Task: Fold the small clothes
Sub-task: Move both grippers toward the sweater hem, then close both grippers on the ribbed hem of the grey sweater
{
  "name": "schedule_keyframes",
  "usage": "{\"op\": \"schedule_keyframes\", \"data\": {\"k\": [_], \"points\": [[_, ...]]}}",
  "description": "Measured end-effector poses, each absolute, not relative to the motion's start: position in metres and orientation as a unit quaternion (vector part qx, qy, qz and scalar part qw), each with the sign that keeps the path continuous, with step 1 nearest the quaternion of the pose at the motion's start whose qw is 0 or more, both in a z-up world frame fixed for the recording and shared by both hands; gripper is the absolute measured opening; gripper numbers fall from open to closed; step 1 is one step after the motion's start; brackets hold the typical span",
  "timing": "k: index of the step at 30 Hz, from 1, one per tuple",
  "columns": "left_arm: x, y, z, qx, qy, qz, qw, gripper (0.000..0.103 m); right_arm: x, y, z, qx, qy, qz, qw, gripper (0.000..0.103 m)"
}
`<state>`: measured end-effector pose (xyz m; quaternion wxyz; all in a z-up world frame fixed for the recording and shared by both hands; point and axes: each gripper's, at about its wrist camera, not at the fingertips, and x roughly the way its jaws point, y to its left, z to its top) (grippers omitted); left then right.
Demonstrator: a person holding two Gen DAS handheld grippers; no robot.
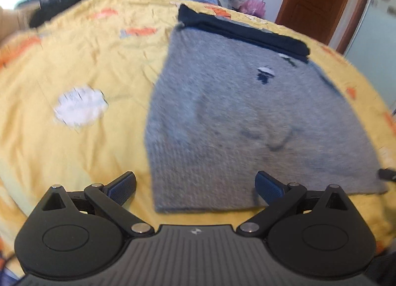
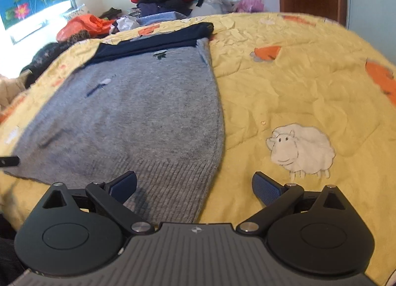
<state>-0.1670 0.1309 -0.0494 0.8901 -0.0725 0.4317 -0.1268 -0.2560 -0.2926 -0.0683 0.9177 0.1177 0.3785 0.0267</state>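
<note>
While flat, grey sweater point(image 2: 138, 117), hem nearest, lengthwise

A yellow sheep-print bed quilt point(image 2: 309, 83) carries a flat grey sweater point(image 2: 138, 117), seemingly dark-collared.

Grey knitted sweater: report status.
Left tongs open, right tongs open. Grey knitted sweater flat on yellow quilt, unheld. Nothing in the way.

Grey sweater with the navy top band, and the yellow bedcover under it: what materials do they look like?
Grey sweater with the navy top band: looks like knitted wool or acrylic, matte and fuzzy; ribbed hem rows show near the open right gripper. Yellow bedcover with sheep and orange prints: probably thin quilted cotton, matte; fine crinkles and stitched puckers show. The exact fibre of either cannot be told.
</note>
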Motion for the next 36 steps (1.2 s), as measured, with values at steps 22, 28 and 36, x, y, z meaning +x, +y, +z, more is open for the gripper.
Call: {"op": "schedule_keyframes", "data": {"k": [22,28,36], "points": [[-0.140,0.154,-0.049,-0.174,0.455,-0.120,0.865,0.029,-0.229,-0.349,-0.085,0.404,0.418,0.127,0.803,0.063],[-0.136,0.146,-0.050,-0.159,0.450,-0.138,0.868,0.036,-0.228,-0.352,-0.088,0.408,0.417,0.127,0.803,0.055],[-0.129,0.142,-0.049,-0.130,0.454,-0.129,0.872,0.011,-0.226,-0.349,-0.092,0.380,0.431,0.109,0.811,0.014]]}}
